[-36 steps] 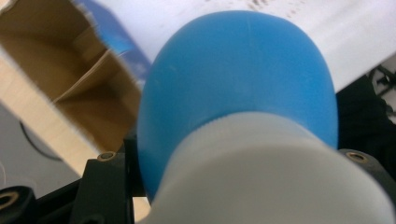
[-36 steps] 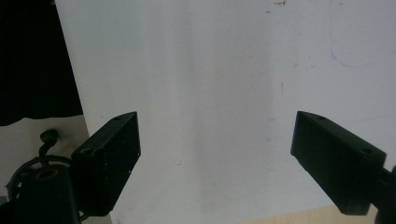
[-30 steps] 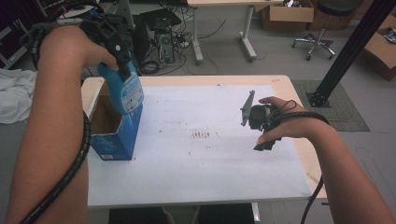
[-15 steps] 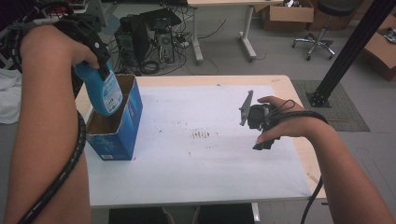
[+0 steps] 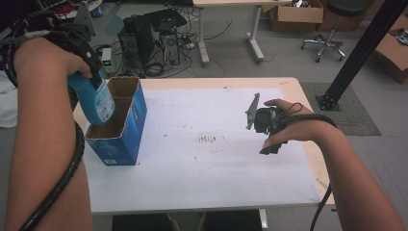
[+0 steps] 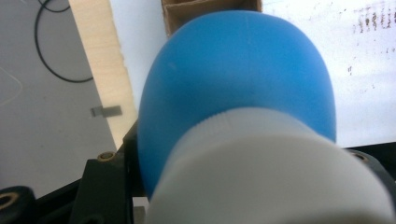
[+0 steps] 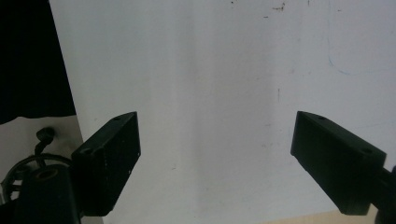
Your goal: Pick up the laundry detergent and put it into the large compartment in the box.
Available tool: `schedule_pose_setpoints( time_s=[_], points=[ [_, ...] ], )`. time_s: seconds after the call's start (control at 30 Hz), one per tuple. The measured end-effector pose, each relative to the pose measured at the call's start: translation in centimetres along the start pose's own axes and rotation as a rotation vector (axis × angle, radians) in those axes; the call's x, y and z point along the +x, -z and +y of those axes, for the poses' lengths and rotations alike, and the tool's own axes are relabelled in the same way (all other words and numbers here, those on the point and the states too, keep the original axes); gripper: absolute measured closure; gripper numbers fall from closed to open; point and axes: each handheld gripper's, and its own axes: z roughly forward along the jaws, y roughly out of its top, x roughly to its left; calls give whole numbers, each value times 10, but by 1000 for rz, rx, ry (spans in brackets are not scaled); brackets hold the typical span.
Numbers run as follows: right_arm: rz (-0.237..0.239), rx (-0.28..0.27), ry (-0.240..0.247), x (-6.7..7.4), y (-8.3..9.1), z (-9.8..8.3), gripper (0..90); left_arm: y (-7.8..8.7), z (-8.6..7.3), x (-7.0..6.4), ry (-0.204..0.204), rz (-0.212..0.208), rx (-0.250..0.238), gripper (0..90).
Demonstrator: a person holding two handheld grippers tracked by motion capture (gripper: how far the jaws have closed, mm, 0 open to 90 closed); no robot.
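A blue bottle [image 5: 97,105] with a white cap [image 6: 271,177] hangs tilted at the open top of a blue cardboard box [image 5: 129,131], over its left wall. My left gripper [image 5: 84,77] is shut on the bottle near its cap. In the left gripper view the bottle [image 6: 233,70] hides most of the box [image 6: 210,7] below it. I cannot tell whether its lower end is inside the box. My right gripper [image 5: 271,147] is held over the right side of the table, pointing down. Its jaws [image 7: 217,154] stand open with nothing between them.
The table [image 5: 216,168] has a white top with a small brown stain at its middle and a wooden rim. Behind it on the floor are a computer tower [image 5: 163,33] and cables. A black post [image 5: 358,53] rises at the right.
My left hand has carried the bottle to the left and down, from above the box's right side to its left wall. The right hand has not moved.
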Motion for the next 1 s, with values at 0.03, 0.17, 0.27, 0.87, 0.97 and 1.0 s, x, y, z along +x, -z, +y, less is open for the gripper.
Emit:
schedule_pose_setpoints(
  time_s=[0.03, 0.17, 0.27, 0.87, 0.97, 1.0],
  points=[
    [0, 0, 0, 0, 0, 0, 160, -1, 0, 0, -1, -1, 1, 405],
    [-2, 2, 0, 0, -1, 1, 160, -9, 2, 0, -1, -14, -1, 405],
    [1, 2, -1, 1, -1, 0, 159, -16, 3, 0, -5, -25, 1, 406],
    [1, -1, 0, 0, -4, -1, 159, -70, 10, -5, -19, -44, 32, 406],
    [0, 1, -1, 0, -4, -1, 160, -83, 12, -5, -27, -40, 41, 405],
    [2, 0, -2, 0, -4, -1, 160, -86, 12, -5, -25, -39, 42, 406]
  ],
)
